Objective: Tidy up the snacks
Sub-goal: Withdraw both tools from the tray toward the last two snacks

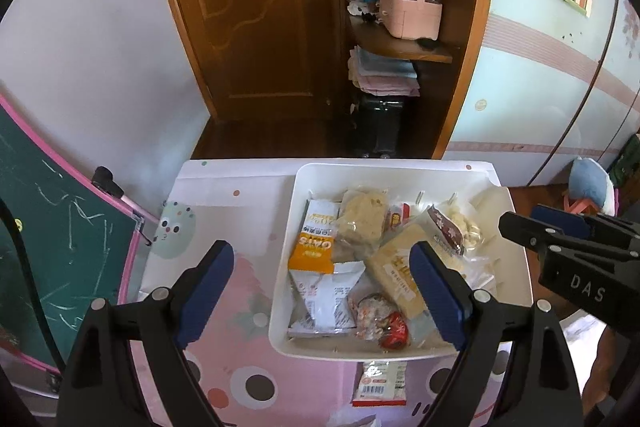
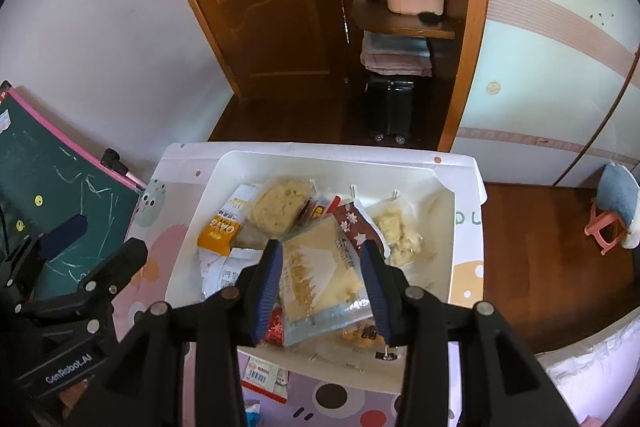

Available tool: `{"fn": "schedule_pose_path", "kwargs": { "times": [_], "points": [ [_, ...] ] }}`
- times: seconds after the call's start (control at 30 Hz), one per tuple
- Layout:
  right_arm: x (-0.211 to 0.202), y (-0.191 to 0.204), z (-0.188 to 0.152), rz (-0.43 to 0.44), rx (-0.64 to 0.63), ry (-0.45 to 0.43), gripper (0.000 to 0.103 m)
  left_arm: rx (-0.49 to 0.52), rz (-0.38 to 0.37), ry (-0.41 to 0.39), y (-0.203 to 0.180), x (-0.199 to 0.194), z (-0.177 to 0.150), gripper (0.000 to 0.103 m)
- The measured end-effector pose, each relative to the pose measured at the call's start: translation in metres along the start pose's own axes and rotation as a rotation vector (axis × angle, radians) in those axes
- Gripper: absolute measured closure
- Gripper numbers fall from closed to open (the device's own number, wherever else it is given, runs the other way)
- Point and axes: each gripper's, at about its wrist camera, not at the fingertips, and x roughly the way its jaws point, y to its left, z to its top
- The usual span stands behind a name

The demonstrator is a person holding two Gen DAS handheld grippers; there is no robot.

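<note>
Snacks are gathered in the white bin (image 1: 400, 351).
The yellow packet (image 2: 320, 275) is seen between the right gripper's (image 2: 322, 291) parted jaws, untouched; the left gripper (image 1: 324, 291) is spread wide, empty.

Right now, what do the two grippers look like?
Both are matte black plastic with silver rivets at the joints and dark blue pads on the fingers. The left gripper bears white lettering "GenRobot.AI" on its side; the right gripper bears "DAS". No cables or sleeves show.
</note>
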Motion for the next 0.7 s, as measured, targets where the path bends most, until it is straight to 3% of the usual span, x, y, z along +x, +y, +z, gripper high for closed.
{"fn": "schedule_pose_path", "kwargs": {
  "times": [0.3,0.7],
  "points": [
    [-0.015,0.001,-0.016,0.014,0.011,-0.007,0.062,0.053,-0.008,-0.011,-0.006,-0.021,-0.017,0.014],
    [-0.046,-0.002,-0.048,0.022,0.082,-0.050,0.062,0.117,-0.074,-0.023,-0.009,-0.051,-0.042,0.014]
  ]
}}
